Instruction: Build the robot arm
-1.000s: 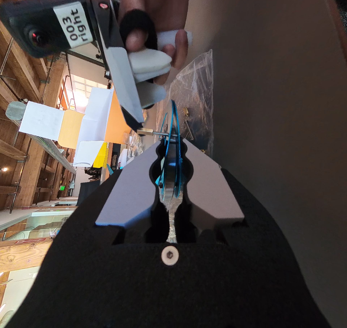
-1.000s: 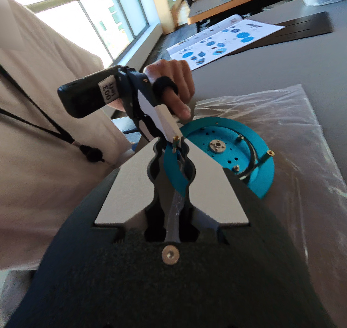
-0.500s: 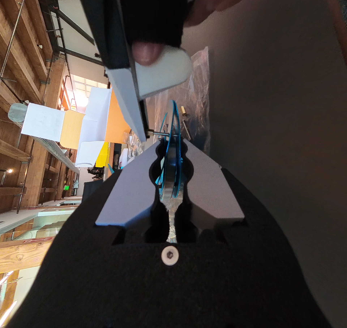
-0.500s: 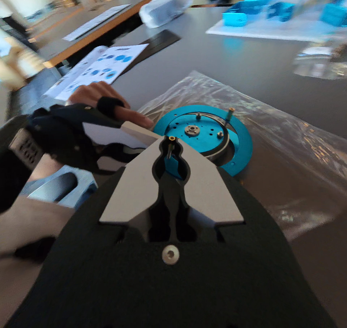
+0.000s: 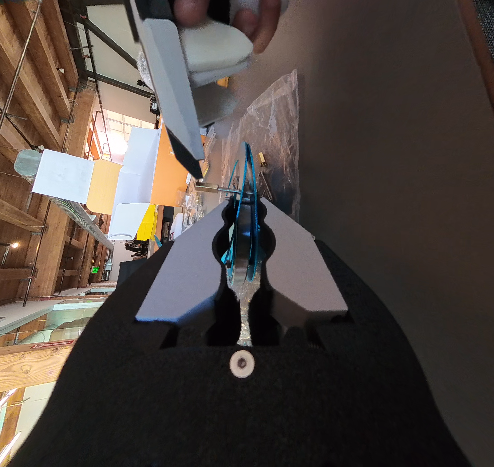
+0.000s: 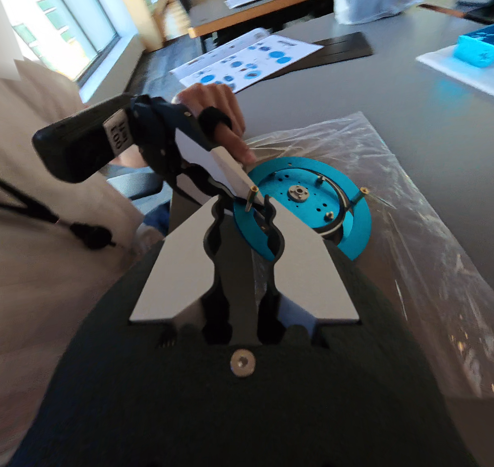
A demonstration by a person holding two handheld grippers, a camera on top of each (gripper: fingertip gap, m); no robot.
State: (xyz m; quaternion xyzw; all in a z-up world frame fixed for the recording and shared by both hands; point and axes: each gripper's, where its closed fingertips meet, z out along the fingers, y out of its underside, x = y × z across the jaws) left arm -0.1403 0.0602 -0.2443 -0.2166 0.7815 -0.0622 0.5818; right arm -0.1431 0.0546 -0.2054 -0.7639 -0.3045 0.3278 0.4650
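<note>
Clamping the disc (image 5: 250, 165) by its rim, the left tongs (image 5: 244, 201) are closed hard on it, so in the left wrist view the blue plate shows edge-on between the grey fingers. It is a round blue plate with a smaller inner plate, a steel ring and a hub at its middle, lifted a little off the clear bag (image 6: 401, 186) that lies under it on the grey worktop (image 6: 387, 79). A standoff (image 5: 205, 188) stands through the disc near the clamped rim. Its long axis runs square to the disc face, with the threaded end in the plate and the brass hex end pointing away from the worktop. A second standoff (image 6: 361, 196) stands at the far rim. The right tongs (image 6: 243, 200) are slightly parted and grip nothing. They sit just beside the first standoff's brass end, whether touching it I cannot tell. Two loose standoffs lie on the bag beyond the disc
</note>
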